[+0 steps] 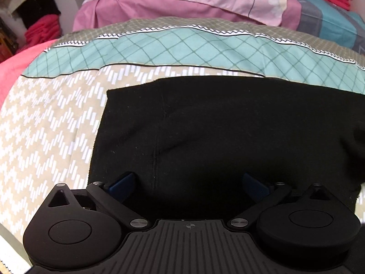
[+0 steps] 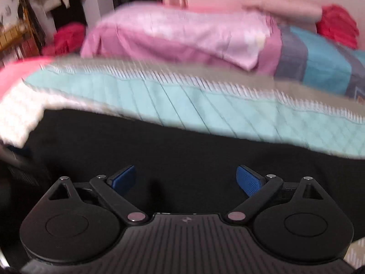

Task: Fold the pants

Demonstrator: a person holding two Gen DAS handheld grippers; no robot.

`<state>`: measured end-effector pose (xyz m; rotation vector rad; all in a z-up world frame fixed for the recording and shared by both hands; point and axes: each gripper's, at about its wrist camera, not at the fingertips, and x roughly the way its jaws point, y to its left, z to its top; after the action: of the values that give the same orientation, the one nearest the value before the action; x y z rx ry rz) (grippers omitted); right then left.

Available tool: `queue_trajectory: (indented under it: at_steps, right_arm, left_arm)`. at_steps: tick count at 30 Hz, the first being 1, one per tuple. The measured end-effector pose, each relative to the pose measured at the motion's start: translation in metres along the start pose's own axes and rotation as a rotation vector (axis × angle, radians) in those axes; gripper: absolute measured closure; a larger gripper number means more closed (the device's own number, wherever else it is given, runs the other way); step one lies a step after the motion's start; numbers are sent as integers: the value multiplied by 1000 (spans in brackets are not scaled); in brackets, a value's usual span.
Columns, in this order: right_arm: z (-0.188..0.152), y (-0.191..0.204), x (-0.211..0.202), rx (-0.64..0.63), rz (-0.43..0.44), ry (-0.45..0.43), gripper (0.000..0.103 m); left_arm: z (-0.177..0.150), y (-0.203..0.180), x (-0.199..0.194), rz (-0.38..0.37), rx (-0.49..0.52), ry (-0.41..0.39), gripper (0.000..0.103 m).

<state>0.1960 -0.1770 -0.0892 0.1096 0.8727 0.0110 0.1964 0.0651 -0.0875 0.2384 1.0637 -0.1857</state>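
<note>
Left gripper point(image 1: 188, 183) hovering low over black pants point(image 1: 228, 125), blue pads point(image 1: 123, 183) spread wide with nothing between. Pants lying flat on patterned bedspread point(image 1: 57, 118), left edge straight, a seam running down the middle. Pink quilt point(image 1: 182, 0) bunched farther back. Right gripper point(image 2: 186, 179), in a blurred view, likewise spread wide above pants point(image 2: 182, 150), empty. Red cloth point(image 2: 337, 25) at far right.

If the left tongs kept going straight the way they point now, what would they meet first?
Most likely the black pants: the open left tongs sit low over them, and the cloth fills the gap ahead. Beyond lies the patterned bedspread. Depth is hard to judge.
</note>
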Motion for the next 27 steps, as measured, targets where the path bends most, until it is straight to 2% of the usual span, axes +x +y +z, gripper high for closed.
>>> queue_trajectory:
  at_steps: [1, 2, 3, 5, 7, 9, 12, 13, 15, 16, 18, 19, 21, 22, 23, 24, 26, 27]
  right_arm:
    - [-5, -11, 10, 1, -25, 28, 8]
    - [-9, -17, 6, -36, -23, -36, 10]
    - [-8, -22, 1, -50, -45, -52, 10]
    - [-4, -37, -14, 8, -105, -89, 10]
    - [-6, -55, -33, 84, -62, -134, 7]
    - [-13, -67, -41, 81, -34, -112, 7]
    - [-26, -83, -30, 7, -115, -57, 9]
    - [-27, -90, -24, 14, -123, -49, 14]
    - [-27, -114, -32, 89, -72, -103, 14]
    - [-26, -121, -40, 141, -91, -122, 13]
    - [-26, -131, -54, 211, -177, -181, 6]
    - [-30, -137, -60, 219, -156, -199, 5]
    - [-38, -146, -61, 170, -99, -145, 4]
    - [-43, -150, -56, 129, -140, -107, 6]
    - [-48, -157, -52, 105, -217, -81, 6]
    - [-52, -168, -51, 120, -252, -79, 4]
    - [-60, -197, -70, 278, -192, -145, 5]
    - [-62, -207, -82, 340, -232, -181, 5]
  left_arm:
    - [1, -1, 1, 8, 1, -4, 0]
    - [3, -1, 2, 13, -2, -5, 0]
    - [7, -1, 4, 18, -8, 0, 0]
    - [14, 0, 3, 24, -32, 14, 0]
    - [19, 0, -4, 40, -68, -4, 0]
    - [24, -5, -14, 43, -80, -54, 0]
    - [38, -26, -14, 27, -44, -96, 0]
    - [44, -33, -8, 16, -39, -84, 0]
    - [51, -41, 10, 14, -48, -43, 0]
    - [52, -44, 20, 33, -46, -27, 0]
    - [51, -45, 25, 48, -49, -46, 0]
    - [50, -45, 25, 47, -53, -49, 0]
    - [49, -44, 25, 47, -48, -58, 0]
    - [49, -43, 26, 47, -51, -59, 0]
    - [49, -42, 27, 48, -56, -56, 0]
    - [50, -42, 28, 49, -62, -52, 0]
    - [51, -43, 27, 52, -67, -47, 0]
    - [49, -45, 26, 54, -66, -49, 0]
